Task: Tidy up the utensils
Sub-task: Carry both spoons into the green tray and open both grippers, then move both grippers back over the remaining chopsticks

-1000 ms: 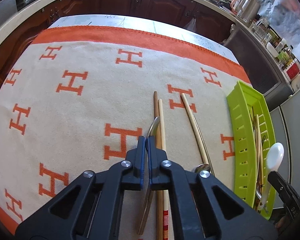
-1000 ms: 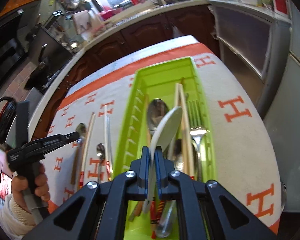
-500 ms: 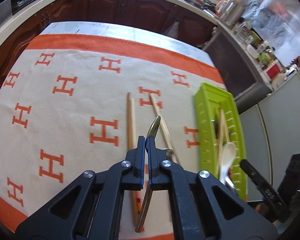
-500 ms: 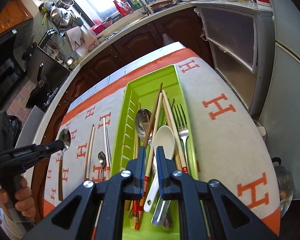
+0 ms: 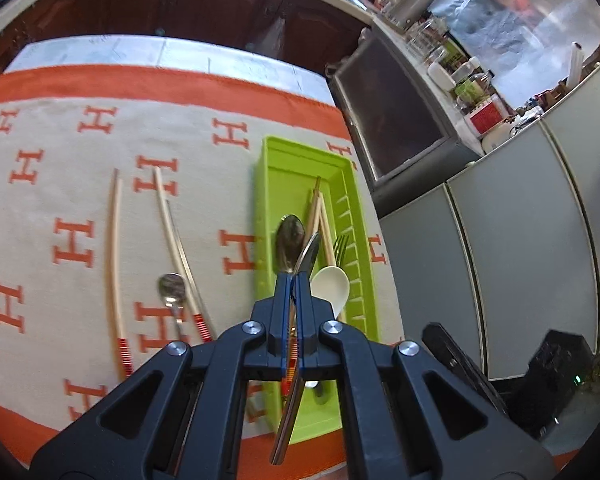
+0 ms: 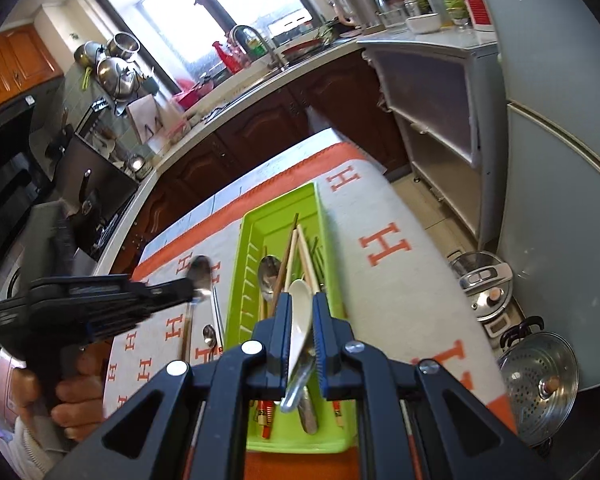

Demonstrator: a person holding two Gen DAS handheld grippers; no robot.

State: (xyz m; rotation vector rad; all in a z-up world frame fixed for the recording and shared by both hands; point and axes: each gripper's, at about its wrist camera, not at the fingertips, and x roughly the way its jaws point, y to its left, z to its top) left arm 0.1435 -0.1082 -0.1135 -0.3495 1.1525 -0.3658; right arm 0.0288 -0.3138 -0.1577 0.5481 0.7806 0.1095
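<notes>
1. Over the green tray [image 5: 266, 216], in the left wrist view, the left gripper [image 5: 295, 286] pinches a metal spoon [image 5: 306, 258] edge-on, its fingers pressed flat against the handle. The shiny bowl sticks out past the fingertips, away from the camera, and the long handle runs back under the gripper, roughly in line with the tray's length.
2. Inside the tray lie a steel spoon [image 5: 289, 236], a white spoon [image 5: 332, 286], a fork [image 5: 341, 245] and chopsticks [image 5: 318, 210], all lengthwise.
3. Left of the tray, on a cream cloth [image 5: 204, 200] with orange H marks and an orange border, lie two chopsticks with red ends [image 5: 114, 248] and a small spoon [image 5: 171, 286], well apart from the tray. Dark wooden cabinets [image 5: 220, 4] and a grey cabinet [image 5: 500, 264] stand beyond.
4. From the right wrist view, the right gripper [image 6: 301, 312] stands a little apart over the tray [image 6: 240, 300]; the white spoon [image 6: 300, 320] shows between its fingers, bowl pointing away, and I cannot tell whether the pads touch it.
5. At the left, a hand [image 6: 72, 396] holds the left gripper [image 6: 184, 292] with its spoon [image 6: 201, 276] above the cloth [image 6: 380, 280]. A window [image 6: 204, 12], sink tap [image 6: 256, 38] and pots [image 6: 118, 64] fill the kitchen behind.
</notes>
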